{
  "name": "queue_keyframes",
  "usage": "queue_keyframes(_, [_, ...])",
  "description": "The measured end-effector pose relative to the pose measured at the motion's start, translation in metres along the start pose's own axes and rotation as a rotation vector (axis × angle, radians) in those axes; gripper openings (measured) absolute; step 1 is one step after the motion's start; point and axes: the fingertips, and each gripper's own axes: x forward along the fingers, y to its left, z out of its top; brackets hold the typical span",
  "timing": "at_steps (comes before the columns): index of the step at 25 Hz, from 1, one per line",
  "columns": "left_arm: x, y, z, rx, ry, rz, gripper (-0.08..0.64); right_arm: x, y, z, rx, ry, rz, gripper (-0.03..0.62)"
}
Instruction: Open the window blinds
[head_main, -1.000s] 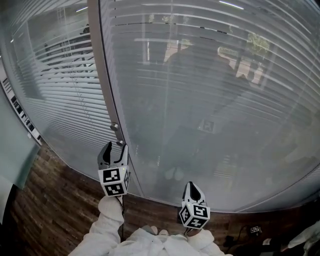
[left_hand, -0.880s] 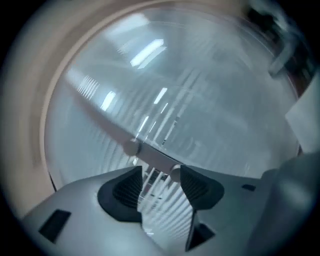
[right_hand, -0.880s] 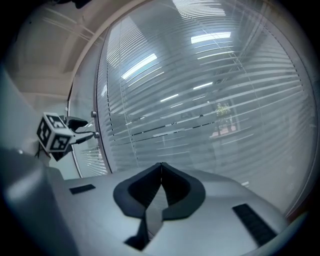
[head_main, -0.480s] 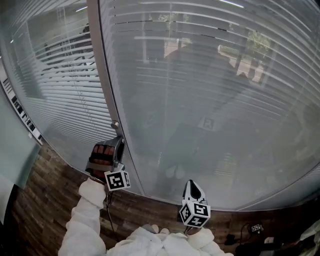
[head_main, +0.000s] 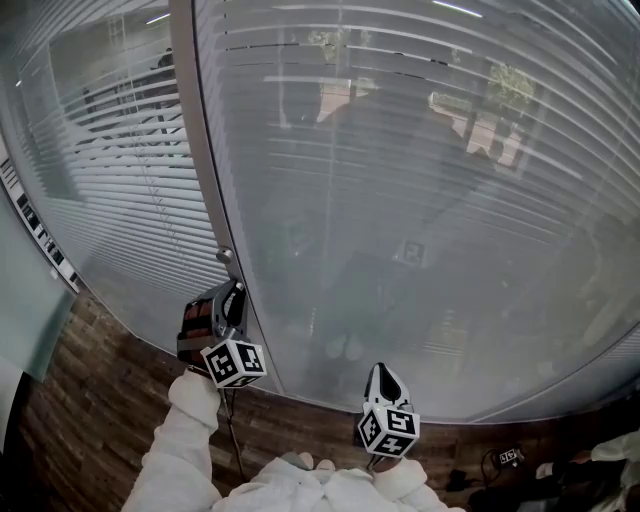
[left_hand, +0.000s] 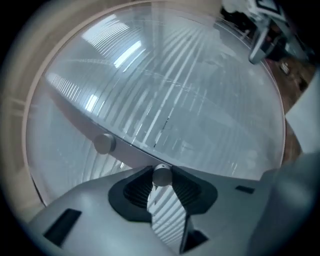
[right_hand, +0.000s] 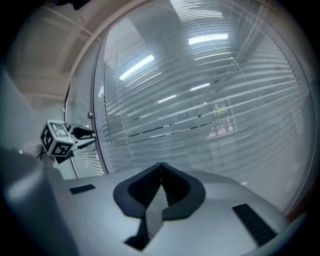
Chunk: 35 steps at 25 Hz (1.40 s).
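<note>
The left gripper (head_main: 231, 293) has just been closing on the blind knob (left_hand: 161, 175), now pinched between its fingertips. Keep the knob centred there while twisting slowly (right gripper (right_hand: 160, 166) closed, empty).

Glass (head_main: 430, 200): smooth, glossy, reflective. Blinds (head_main: 120, 190) behind it: thin slats, matt pale grey, material unclear. Frame post (head_main: 195, 140): smooth grey, satin, metal look. Knob (left_hand: 161, 176): smooth, dull metal sheen. Floor (head_main: 90, 400): dark wood-grain planks, low sheen. Sleeves (head_main: 185, 450): white cloth, matt, creased. Right tool (right_hand: 160, 167): grey matt plastic shell, black matt pads (right_hand: 175, 192); cube (head_main: 388, 428): black-and-white print, slight gloss.
</note>
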Motion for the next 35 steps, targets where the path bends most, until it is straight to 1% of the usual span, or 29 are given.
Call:
queue_keyframes(2, [0.001,0.001,-0.002,-0.154,0.011,0.002,0.123,0.002,0.002,-0.002,0.0,0.005,0.007,0.014])
queue_keyframes(4, [0.001,0.003,-0.003,-0.292,0.02,0.003,0.123,0.004,0.005,-0.003,-0.001,0.01,0.016,0.014])
queue_keyframes(8, [0.001,0.008,-0.005,-0.575,0.02,-0.026,0.124,0.006,0.003,-0.002,-0.003,0.013,0.022,0.014])
queue_keyframes(13, [-0.001,0.01,-0.008,-0.857,0.02,-0.045,0.124,0.004,-0.002,-0.002,0.002,0.008,0.011,0.014])
queue_keyframes(15, [-0.002,0.009,-0.008,-0.948,0.019,-0.054,0.124,0.004,-0.004,-0.003,0.002,0.007,0.008,0.014])
queue_keyframes(17, [-0.002,0.009,-0.008,-1.0,0.02,-0.057,0.124,0.004,-0.005,-0.002,0.001,0.005,0.006,0.012])
queue_keyframes(22, [-0.002,0.011,-0.009,-1.044,0.019,-0.048,0.124,0.004,-0.006,0.0,-0.002,0.005,0.006,0.014])
queue_keyframes(25, [-0.002,0.011,-0.01,-1.091,0.014,-0.048,0.124,0.005,-0.005,-0.001,0.0,0.006,0.008,0.012])
queue_keyframes(27, [-0.003,0.011,-0.011,-1.145,0.007,-0.049,0.124,0.005,-0.005,-0.003,0.002,0.009,0.009,0.014])
queue_keyframes(32, [-0.004,0.012,-0.013,-1.314,-0.003,-0.061,0.124,0.004,-0.007,-0.005,0.007,0.012,0.008,0.014])
queue_keyframes(35, [-0.003,0.013,-0.014,-1.388,-0.009,-0.065,0.124,0.004,-0.006,-0.004,0.01,0.011,0.007,0.014])
